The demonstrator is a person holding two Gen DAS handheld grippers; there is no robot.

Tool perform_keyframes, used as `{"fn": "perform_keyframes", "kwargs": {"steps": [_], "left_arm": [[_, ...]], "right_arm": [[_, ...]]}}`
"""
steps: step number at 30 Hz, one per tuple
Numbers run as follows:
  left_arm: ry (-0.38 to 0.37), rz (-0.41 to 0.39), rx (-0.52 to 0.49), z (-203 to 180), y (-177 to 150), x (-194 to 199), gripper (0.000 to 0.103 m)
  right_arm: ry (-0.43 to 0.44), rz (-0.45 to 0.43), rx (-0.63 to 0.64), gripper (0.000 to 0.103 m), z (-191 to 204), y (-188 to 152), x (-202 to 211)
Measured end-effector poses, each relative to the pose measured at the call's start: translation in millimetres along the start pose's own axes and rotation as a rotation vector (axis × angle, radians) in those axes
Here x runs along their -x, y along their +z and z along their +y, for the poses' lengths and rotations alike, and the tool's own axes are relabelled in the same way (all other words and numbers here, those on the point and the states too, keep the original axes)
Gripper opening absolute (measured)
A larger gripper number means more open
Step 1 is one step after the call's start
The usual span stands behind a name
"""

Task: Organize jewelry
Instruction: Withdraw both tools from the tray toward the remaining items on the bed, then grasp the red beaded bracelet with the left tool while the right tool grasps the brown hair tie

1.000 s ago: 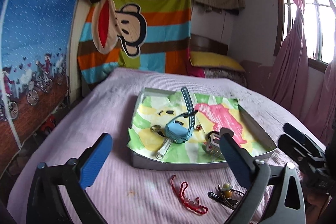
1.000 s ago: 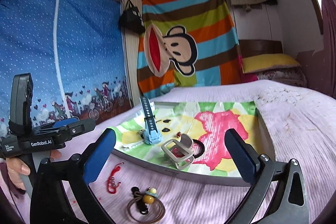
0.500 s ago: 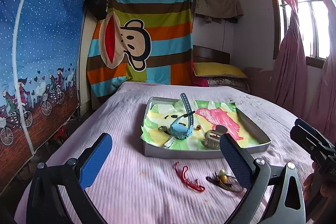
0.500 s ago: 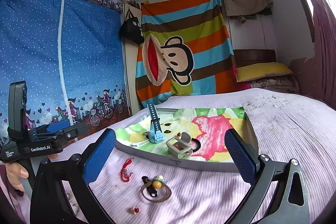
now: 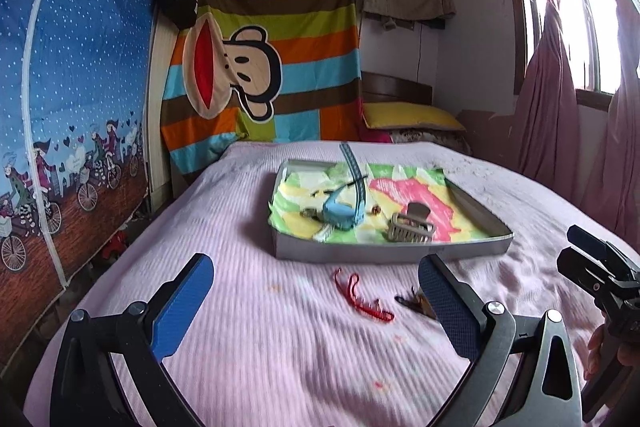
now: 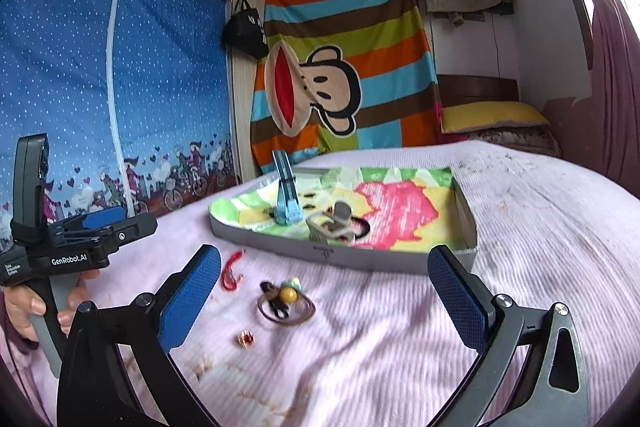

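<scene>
A grey tray (image 5: 384,254) (image 6: 344,258) with a colourful paper lining sits on the pink bed and holds a blue watch (image 5: 344,213) (image 6: 286,207), a grey hair claw (image 5: 410,229) (image 6: 332,227) and small pieces. In front of it on the bedspread lie a red cord bracelet (image 5: 362,297) (image 6: 232,271), a brown hair tie with a yellow bead (image 6: 286,301) (image 5: 412,301) and a small red ring (image 6: 245,338). My left gripper (image 5: 316,311) hangs open above the bed, well short of the bracelet. My right gripper (image 6: 324,301) is open around the hair tie's spot, raised above it.
A pink ribbed bedspread (image 5: 248,227) covers the bed. A blue wardrobe cover (image 6: 100,87) stands on the left, a striped monkey blanket (image 5: 276,67) hangs on the far wall, a yellow pillow (image 5: 408,117) lies at the head, and pink curtains (image 5: 560,99) hang on the right.
Both grippers have pulled back and risen away from the tray, so more bed shows in front of it. The small red ring has come into the right wrist view. Both stay open.
</scene>
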State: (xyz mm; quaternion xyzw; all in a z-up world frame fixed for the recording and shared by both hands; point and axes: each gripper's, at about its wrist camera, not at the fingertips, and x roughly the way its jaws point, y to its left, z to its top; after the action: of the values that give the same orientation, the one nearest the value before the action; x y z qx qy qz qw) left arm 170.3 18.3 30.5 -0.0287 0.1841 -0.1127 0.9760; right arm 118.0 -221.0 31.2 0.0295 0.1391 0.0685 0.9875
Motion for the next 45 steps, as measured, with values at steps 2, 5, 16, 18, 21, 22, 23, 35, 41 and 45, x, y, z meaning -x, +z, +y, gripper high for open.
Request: {"fn": "perform_keyframes", "kwargs": {"steps": [2,5,16,18,21,22,23,35,41,45], "left_arm": [[-0.001,0.016,-0.008,-1.0,-4.6,-0.7,0.103],[-0.007,0.041,-0.022,-3.8,-9.3,-5.1,0.103],[-0.032,0.133,-0.026,-3.7,-16.4,-23.2,0.103],[-0.033,0.152,-0.026,-3.7,-17.1,-26.8,0.103],[-0.045,0.188,-0.021,-2.6,-16.7,-33.8,0.103],[-0.051,0.196,-0.018,-2.6,-16.1,-36.0,0.103],[-0.058,0.204,-0.016,-2.2,-15.4,-38.0,0.103],[-0.171,0.310,-0.075,-25.7,-13.1,-70.4,0.069],[-0.229,0.376,-0.070,-27.1,-20.5,-86.1,0.048],[-0.262,0.401,-0.029,-24.2,-21.2,-95.4,0.041]], "right_arm": [[0.001,0.017,0.009,0.102,-0.2,-3.3,-2.9],[-0.009,0.054,0.024,0.102,-1.0,-8.4,-10.5],[-0.019,0.160,0.019,0.102,-5.2,-21.0,-38.6],[-0.018,0.174,0.013,0.102,-5.9,-22.0,-42.3],[-0.014,0.209,-0.006,0.101,-9.9,-23.0,-52.2],[-0.013,0.223,-0.013,0.101,-11.0,-22.8,-56.1],[-0.008,0.233,-0.017,0.101,-11.5,-22.2,-60.1],[0.075,0.381,-0.024,0.055,-12.7,-24.7,-107.7],[0.118,0.430,-0.032,0.043,-10.6,-32.4,-126.2],[0.132,0.443,-0.030,0.038,-7.9,-38.6,-132.6]]}}
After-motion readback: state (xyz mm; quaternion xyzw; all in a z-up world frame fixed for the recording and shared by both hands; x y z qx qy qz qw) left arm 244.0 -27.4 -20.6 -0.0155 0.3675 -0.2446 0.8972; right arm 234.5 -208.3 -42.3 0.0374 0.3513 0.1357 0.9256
